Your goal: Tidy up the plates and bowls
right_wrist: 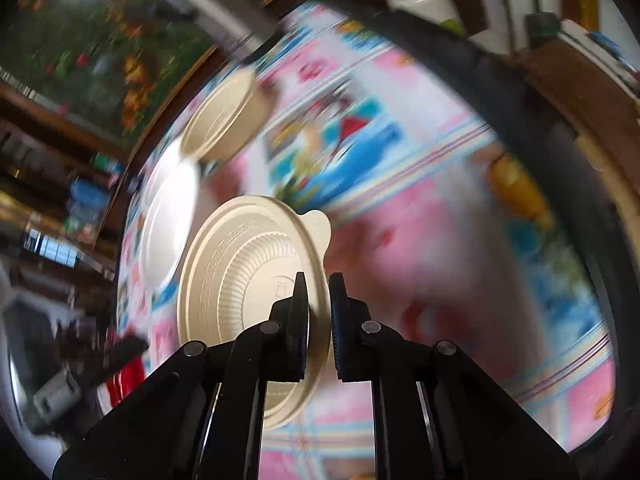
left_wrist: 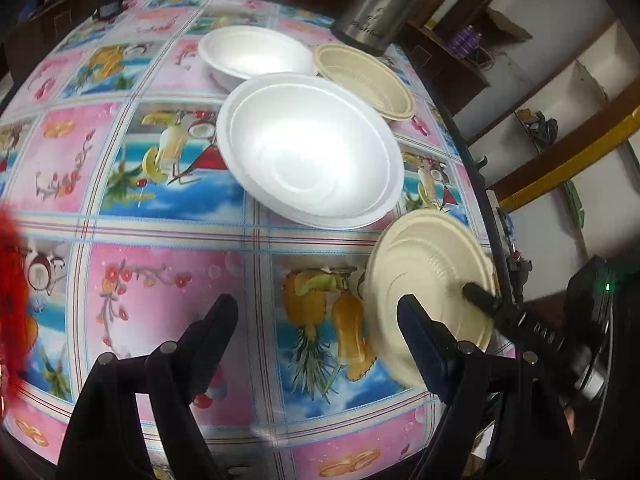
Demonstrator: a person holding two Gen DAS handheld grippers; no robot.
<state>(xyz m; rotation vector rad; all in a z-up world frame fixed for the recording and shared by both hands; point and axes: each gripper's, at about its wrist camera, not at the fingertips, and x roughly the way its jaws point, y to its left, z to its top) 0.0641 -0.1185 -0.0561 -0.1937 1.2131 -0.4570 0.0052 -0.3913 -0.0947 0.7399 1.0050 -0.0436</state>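
Observation:
My right gripper (right_wrist: 319, 280) is shut on the rim of a beige plate (right_wrist: 248, 276) and holds it tilted on edge above the table. The same beige plate (left_wrist: 428, 276) shows at the right in the left wrist view, with the right gripper's finger on it. My left gripper (left_wrist: 316, 308) is open and empty over the patterned tablecloth (left_wrist: 160, 280). Ahead of it sit stacked white foam plates (left_wrist: 312, 152), a white foam bowl (left_wrist: 252, 54) and a beige bowl (left_wrist: 368, 80). The beige bowl (right_wrist: 224, 120) and the white plates (right_wrist: 168, 216) also show in the blurred right wrist view.
A steel thermos (left_wrist: 380, 4) stands at the table's far edge behind the bowls. The table's right edge (left_wrist: 476, 168) runs close to the beige plate. Something red and fuzzy (left_wrist: 12, 280) is at the left. Shelves line the wall on the right.

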